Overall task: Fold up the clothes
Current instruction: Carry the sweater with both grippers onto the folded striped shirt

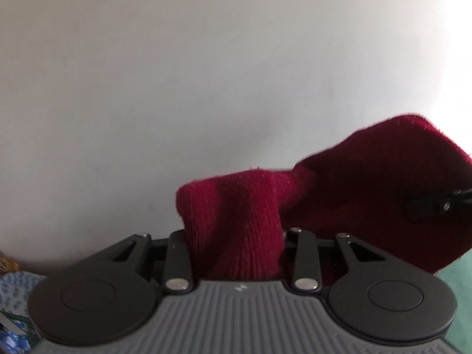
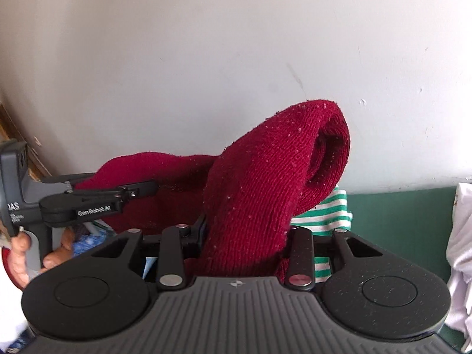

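Left hand-held gripper [image 2: 147, 188]: grey body, black linkage arms, silver screws, white "GenRobot.AI" lettering. Right hand-held gripper [image 2: 236, 236]: ribbed grey housing, two black round discs beside housing, silver rivets.

Red garment [image 2: 253, 194]: ribbed knit cloth, fuzzy, matt, lint-flecked. Right gripper [image 2: 236, 244]: matt black plastic links, ridged grey housing, shiny metal pins. Wall [image 2: 206, 59]: matt white paint, scuffed. Striped cloth [image 2: 327, 215]: soft knit.
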Tool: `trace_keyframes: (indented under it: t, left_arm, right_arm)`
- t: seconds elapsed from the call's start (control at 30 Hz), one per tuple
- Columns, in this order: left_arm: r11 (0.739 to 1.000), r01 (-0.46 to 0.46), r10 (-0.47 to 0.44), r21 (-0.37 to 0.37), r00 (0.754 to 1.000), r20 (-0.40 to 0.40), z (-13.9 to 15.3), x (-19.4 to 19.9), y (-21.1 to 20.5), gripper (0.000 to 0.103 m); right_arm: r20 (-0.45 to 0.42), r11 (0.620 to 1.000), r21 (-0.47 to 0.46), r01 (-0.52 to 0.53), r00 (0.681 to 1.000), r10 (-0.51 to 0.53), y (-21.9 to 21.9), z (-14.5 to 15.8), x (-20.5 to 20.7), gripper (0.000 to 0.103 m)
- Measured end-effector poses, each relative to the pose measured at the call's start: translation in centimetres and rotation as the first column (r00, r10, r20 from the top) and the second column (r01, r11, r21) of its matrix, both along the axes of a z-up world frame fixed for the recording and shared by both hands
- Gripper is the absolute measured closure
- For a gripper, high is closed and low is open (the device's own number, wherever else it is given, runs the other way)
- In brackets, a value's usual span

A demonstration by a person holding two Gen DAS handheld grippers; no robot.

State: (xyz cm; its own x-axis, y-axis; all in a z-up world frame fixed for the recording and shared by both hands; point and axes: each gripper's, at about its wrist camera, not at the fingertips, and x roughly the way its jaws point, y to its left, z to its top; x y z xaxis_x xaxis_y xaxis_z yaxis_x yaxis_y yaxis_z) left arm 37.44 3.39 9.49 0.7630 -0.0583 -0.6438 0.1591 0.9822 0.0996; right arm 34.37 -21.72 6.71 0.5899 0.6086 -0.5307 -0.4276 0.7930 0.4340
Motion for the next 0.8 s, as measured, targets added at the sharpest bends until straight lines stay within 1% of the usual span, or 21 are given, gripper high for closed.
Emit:
trace_keyframes:
  t: [0.03,0.1,0.13,0.17,0.2,0.23,0.27,0.33,0.37,0.4,0.43,0.47,0.5,0.57,0.63,0.67,0.73,0.8]
  left_arm:
    - [1.000,0.003,-0.003,0.003,1.000,-0.019,-1.0,0.5,0.2,0.065]
    - [1.000,0.016,-0.016,-0.012,0.999,-0.046,-2.8,1.0,0.7,0.060]
    - [0.999,0.024,-0.025,-0.029,0.998,-0.052,-3.6,1.0,1.1,0.057]
    - [0.998,0.032,-0.034,-0.048,0.998,-0.056,-4.1,0.7,1.5,0.051]
    - [0.997,0.033,-0.037,-0.077,0.998,-0.055,-4.6,0.6,2.2,0.046]
    - [0.994,0.034,-0.040,-0.106,0.998,-0.053,-5.1,0.4,2.9,0.034]
    - [0.988,0.030,-0.038,-0.149,0.998,-0.055,-5.5,0.2,3.7,0.031]
    - [0.972,0.025,-0.040,-0.235,0.997,-0.059,-6.0,-0.3,4.7,0.030]
    - [0.966,0.027,-0.044,-0.258,0.997,-0.061,-6.2,-0.6,5.1,0.022]
    - [0.959,0.029,-0.049,-0.281,0.997,-0.062,-6.4,-0.8,5.3,0.018]
    - [0.960,0.038,-0.057,-0.278,0.997,-0.058,-6.0,-0.6,4.6,0.011]
    - [0.960,0.050,-0.068,-0.277,0.996,-0.058,-6.3,-1.3,4.6,0.009]
    - [0.959,0.061,-0.080,-0.277,0.995,-0.057,-6.6,-1.9,4.6,0.009]
    - [0.950,0.091,-0.114,-0.298,0.992,-0.062,-7.1,-2.9,4.4,0.008]
    - [0.955,0.123,-0.140,-0.269,0.989,-0.044,-7.5,-4.1,3.7,0.008]
    - [0.960,0.143,-0.156,-0.240,0.987,-0.035,-7.9,-4.6,3.2,0.007]
    - [0.966,0.163,-0.170,-0.201,0.985,-0.019,-8.6,-4.9,2.7,0.004]
    - [0.970,0.182,-0.185,-0.162,0.983,-0.005,-9.3,-5.2,2.2,0.004]
  right_arm:
    - [-0.009,1.000,0.000,0.005,1.000,-0.005,0.0,-0.9,0.5,0.063]
    - [-0.031,1.000,-0.001,0.019,0.999,-0.019,-0.2,-2.6,1.5,0.063]
    - [-0.039,1.000,-0.002,0.028,0.999,-0.028,-0.3,-3.2,1.8,0.063]
    - [-0.047,0.999,-0.003,0.037,0.998,-0.037,-0.5,-3.9,2.1,0.063]
    - [-0.050,0.999,0.000,0.036,0.998,-0.036,-0.7,-4.4,2.2,0.063]
    - [-0.051,0.999,-0.002,0.039,0.998,-0.039,-0.5,-4.7,2.2,0.063]
    - [-0.051,0.999,-0.003,0.042,0.998,-0.042,-0.4,-5.0,2.1,0.063]
    - [-0.058,0.999,0.003,0.052,0.997,-0.052,-1.2,-5.5,2.1,0.063]
    - [-0.062,0.998,0.007,0.056,0.996,-0.056,-1.6,-5.7,2.1,0.063]
    - [-0.070,0.998,0.011,0.063,0.996,-0.062,-2.0,-5.9,2.1,0.063]
    - [-0.073,0.998,0.010,0.069,0.995,-0.068,-2.2,-6.2,2.3,0.063]
    - [-0.077,0.997,0.009,0.076,0.994,-0.075,-2.5,-6.4,2.4,0.063]
    - [-0.081,0.997,0.009,0.082,0.993,-0.081,-2.7,-6.7,2.5,0.063]
    - [-0.089,0.996,0.009,0.087,0.992,-0.086,-2.7,-6.9,2.4,0.062]
    - [-0.086,0.997,0.005,0.082,0.993,-0.081,-2.3,-7.1,2.5,0.062]
    - [-0.086,0.997,0.009,0.083,0.993,-0.082,-2.3,-7.1,2.3,0.062]
    - [-0.092,0.996,0.019,0.092,0.992,-0.090,-2.3,-7.1,2.8,0.062]
    - [-0.096,0.995,0.022,0.099,0.991,-0.097,-2.2,-6.5,2.9,0.062]
